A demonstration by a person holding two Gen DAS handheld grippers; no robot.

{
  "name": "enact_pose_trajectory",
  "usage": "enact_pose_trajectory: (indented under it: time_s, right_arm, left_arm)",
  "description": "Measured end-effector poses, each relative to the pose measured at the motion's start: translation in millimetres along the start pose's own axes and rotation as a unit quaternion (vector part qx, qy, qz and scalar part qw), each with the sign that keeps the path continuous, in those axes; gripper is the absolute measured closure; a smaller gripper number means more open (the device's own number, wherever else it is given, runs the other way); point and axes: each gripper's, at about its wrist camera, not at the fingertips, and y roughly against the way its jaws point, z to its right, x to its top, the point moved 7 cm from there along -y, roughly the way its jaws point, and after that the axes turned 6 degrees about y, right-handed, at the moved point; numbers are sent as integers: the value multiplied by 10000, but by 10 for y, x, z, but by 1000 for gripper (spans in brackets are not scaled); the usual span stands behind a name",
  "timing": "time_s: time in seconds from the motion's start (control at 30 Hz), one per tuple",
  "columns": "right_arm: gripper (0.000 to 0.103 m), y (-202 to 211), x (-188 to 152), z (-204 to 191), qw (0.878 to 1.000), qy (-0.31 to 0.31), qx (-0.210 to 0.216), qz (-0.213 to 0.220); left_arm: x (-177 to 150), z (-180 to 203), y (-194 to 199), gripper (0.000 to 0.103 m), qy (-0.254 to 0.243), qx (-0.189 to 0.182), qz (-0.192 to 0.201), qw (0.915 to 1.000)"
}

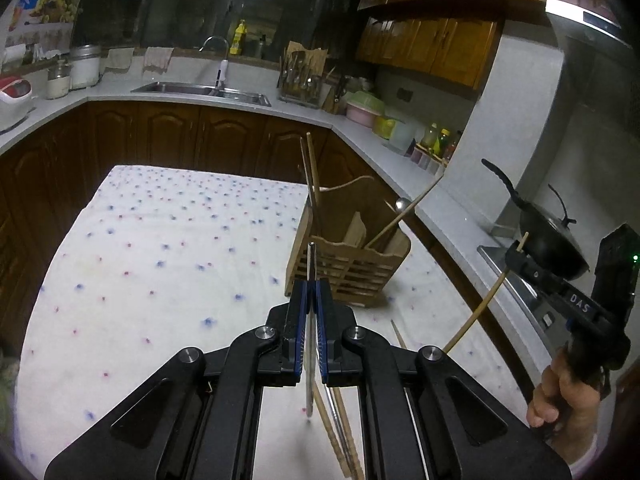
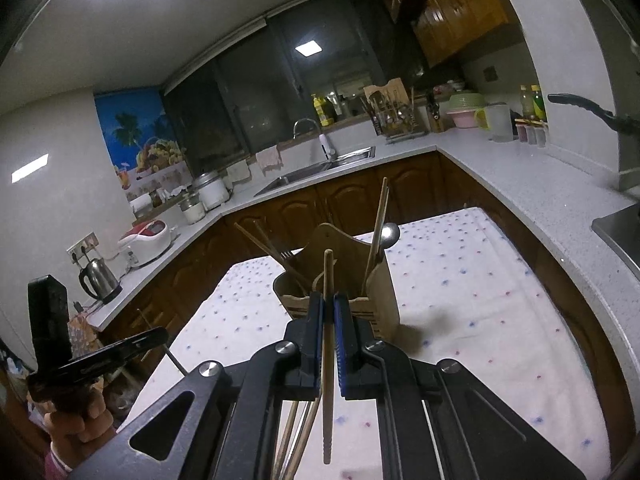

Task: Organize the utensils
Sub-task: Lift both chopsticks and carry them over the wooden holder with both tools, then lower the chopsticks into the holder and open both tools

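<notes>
A wooden utensil holder [image 1: 352, 268] [image 2: 376, 296] stands on the dotted white tablecloth [image 1: 160, 248]. Chopsticks [image 1: 313, 168], a spoon [image 1: 402, 204] [image 2: 390, 234] and a fork [image 2: 286, 256] stick out of it. My left gripper [image 1: 312, 286] is shut on a thin metal utensil [image 1: 310, 360], held upright just before the holder. At the right of that view, my right gripper [image 1: 515, 254] is shut on a bamboo chopstick [image 1: 476, 316]. In the right wrist view the right gripper [image 2: 329, 300] clamps that chopstick [image 2: 328, 360]. The left gripper [image 2: 160, 336] shows at the left edge.
Loose chopsticks [image 1: 340, 440] [image 2: 296, 432] lie on the cloth beneath the grippers. A grey counter [image 1: 360, 128] wraps around the table, with a sink [image 1: 200, 90], a second utensil rack [image 1: 300, 80], a black wok [image 1: 552, 240], a kettle [image 2: 100, 280] and a rice cooker [image 2: 148, 240].
</notes>
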Motion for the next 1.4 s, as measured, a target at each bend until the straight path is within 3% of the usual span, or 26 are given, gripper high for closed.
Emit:
enact_pose_trajectory:
  time_s: [0.4,0.63,0.93,1.17,1.4]
  right_arm:
    - [97,-28,255,84,9997,-11,-64,243]
    - [97,-32,655,199,9969,-112,-229,744]
    - [97,-243,1136,375,9899,-245,-532,1295]
    - [97,-539,1161,427,9872,-191,-737,1404]
    - [97,-797,855,432,9880,-79,-863,1277]
  left_arm:
    - [449,153,17,99,-9,-96,437,9990]
    - [913,314,18,99,-31,-130,1025,9946]
    - [1436,345,-296,99,270,-111,1528,9878]
    - [1371,210,-715,99,491,48,1429,9885]
    - [1090,67,-1062,99,528,150,1080,9926]
